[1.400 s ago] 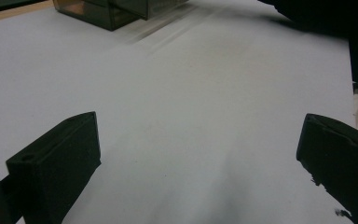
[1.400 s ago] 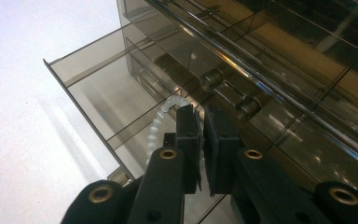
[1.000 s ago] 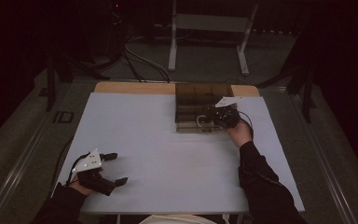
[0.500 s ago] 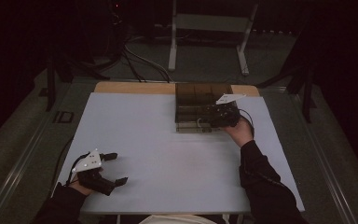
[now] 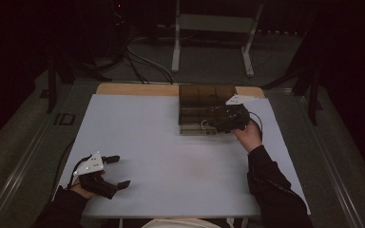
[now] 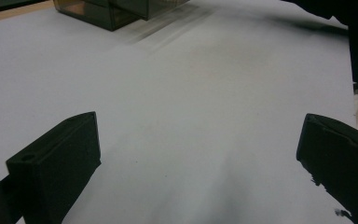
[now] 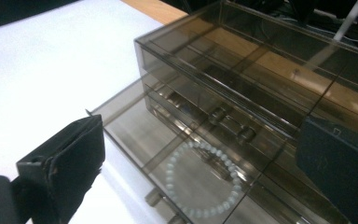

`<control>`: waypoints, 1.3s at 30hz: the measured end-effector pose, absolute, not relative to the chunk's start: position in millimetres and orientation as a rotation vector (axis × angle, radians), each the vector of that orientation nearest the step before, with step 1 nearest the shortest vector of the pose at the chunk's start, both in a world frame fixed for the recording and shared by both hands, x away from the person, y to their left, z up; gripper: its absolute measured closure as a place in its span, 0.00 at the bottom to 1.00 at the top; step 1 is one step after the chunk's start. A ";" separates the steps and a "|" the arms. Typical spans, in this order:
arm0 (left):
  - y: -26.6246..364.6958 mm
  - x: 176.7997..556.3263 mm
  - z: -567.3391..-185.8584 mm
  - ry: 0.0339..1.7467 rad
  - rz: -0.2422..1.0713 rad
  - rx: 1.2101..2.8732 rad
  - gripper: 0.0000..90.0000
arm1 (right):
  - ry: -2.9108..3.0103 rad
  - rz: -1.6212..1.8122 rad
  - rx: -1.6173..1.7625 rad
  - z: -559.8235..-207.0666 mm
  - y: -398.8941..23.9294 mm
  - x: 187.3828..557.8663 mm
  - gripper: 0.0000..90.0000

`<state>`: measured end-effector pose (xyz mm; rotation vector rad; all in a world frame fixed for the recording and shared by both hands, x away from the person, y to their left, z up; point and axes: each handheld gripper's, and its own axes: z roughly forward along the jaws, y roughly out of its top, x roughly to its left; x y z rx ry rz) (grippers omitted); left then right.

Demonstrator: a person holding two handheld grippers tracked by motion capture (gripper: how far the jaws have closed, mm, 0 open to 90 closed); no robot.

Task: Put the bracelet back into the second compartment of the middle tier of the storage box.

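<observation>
Bracelet (image 7: 204, 179) update from us: the pale beaded loop lies flat in the pulled-out bottom drawer (image 7: 168, 154) of the smoky clear organizer box (image 5: 204, 107), which sits at the far right of the white table (image 5: 161, 142). In the right gripper view we look straight down on it, a full ring of little beads resting on the drawer floor, with the drawer's small knob poking out at the near edge.

Our right gripper (image 5: 218, 124) hangs just over that open drawer. Its jaws have just been opening and now stand spread wide, one on each side of the right gripper view, and nothing sits between them. The bracelet lies below the gap, apart from both pads (image 7: 70, 163) as far as we can tell.

Our left gripper (image 5: 115, 172) sits way over at the near left corner of the table, well apart from the box. Its jaws are spread wide too, with bare tabletop showing between them in the left gripper view, so it's holding nothing. From there we can just catch the organizer's corner at the far edge, and a dark sleeve (image 5: 266, 180) on the right side.
</observation>
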<state>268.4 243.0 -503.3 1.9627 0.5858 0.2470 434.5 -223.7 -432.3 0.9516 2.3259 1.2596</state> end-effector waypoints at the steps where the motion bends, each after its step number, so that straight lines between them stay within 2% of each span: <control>1: 242.9 268.4 -503.4 0.586 0.247 1.963 0.01 | 2.328 1.261 0.952 -430.6 -223.5 432.4 0.01; 16: 242.8 268.6 -503.2 0.587 0.246 1.961 0.01 | 2.254 1.194 1.028 -425.6 -233.8 408.0 0.01; 39: 243.0 268.6 -503.0 0.586 0.247 1.960 0.01 | 2.143 1.125 1.160 -471.8 -236.4 366.8 0.01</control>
